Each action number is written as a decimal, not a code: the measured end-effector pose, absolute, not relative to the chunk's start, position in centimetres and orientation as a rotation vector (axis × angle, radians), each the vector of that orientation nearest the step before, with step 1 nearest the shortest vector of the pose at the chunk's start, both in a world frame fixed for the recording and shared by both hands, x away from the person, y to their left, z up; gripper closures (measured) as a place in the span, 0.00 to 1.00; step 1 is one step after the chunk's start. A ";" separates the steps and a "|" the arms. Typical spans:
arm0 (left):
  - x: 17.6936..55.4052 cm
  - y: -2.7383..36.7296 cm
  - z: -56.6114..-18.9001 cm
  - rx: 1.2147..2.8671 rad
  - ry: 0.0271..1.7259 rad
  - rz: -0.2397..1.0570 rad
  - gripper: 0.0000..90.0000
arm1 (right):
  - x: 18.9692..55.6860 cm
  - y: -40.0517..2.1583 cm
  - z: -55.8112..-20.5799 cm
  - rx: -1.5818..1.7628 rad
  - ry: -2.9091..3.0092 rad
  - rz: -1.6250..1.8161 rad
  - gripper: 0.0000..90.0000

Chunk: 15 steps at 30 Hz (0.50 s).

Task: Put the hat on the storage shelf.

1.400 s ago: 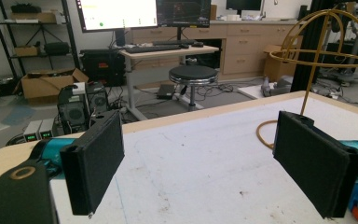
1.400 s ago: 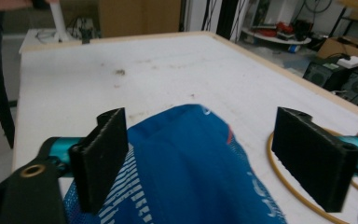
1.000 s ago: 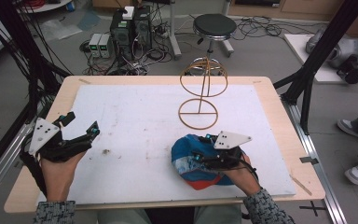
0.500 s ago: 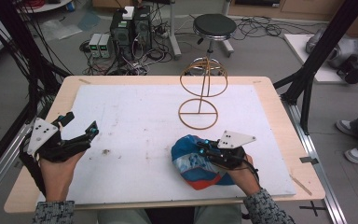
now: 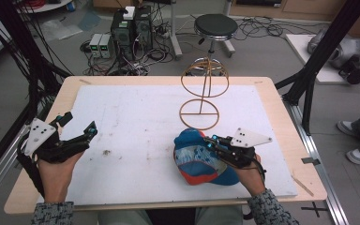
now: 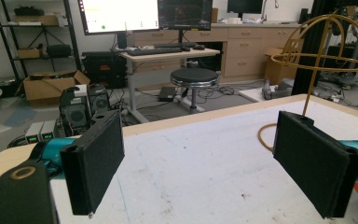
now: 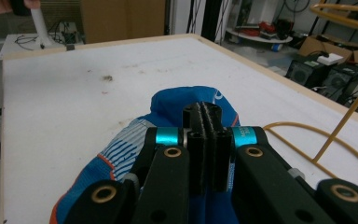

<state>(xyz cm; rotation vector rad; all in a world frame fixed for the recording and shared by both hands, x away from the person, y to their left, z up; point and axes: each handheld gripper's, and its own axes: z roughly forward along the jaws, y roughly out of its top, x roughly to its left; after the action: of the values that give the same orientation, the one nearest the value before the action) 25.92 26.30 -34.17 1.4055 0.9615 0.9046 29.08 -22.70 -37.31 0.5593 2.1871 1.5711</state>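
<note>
A white-covered table (image 5: 136,117) is seen from above, with a person's two forearms coming in from the near edge, each hand holding a black two-jaw gripper. The right gripper (image 5: 211,143) is laid over a blue cap (image 5: 199,159) with a striped panel and an orange-edged brim, which rests on the white surface near the front edge. In the right gripper view the right gripper's (image 7: 206,112) jaws are seen pressed together with no gap left between the pads — they have just been closing — and a fold of the cap's (image 7: 177,105) blue cloth appears to be pinched at their tips, though the exact spot of the grip is hidden behind the jaws themselves. The rest of the cap is spread out below and to both sides of the jaws. Just beyond the jaws and off to one side, a golden wire hat stand (image 5: 205,91) is placed upright on the table, its round base ring lying near the cap; whether the two touch cannot be told. The left gripper (image 5: 77,133) is held well apart from the cap, above the bare white surface. In the left gripper view its (image 6: 200,158) jaws are seen spread wide — nothing is held between them, and only the table (image 6: 205,154) and the wire stand (image 6: 324,51) are framed past them.
</note>
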 end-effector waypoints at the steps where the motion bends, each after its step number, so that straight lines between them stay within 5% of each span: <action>1: 25.9 26.3 -34.2 1.403 0.963 0.904 0.19 | 29.0 -22.8 -37.2 0.554 2.175 1.573 0.99; 15: 25.8 26.6 -34.0 1.397 0.963 0.912 0.19 | 28.5 -24.5 -34.9 0.572 2.028 1.661 0.99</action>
<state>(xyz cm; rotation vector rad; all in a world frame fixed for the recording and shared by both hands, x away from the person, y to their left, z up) 25.77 26.59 -33.95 1.3974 0.9630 0.9119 28.46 -24.47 -34.88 0.5717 2.0277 1.6613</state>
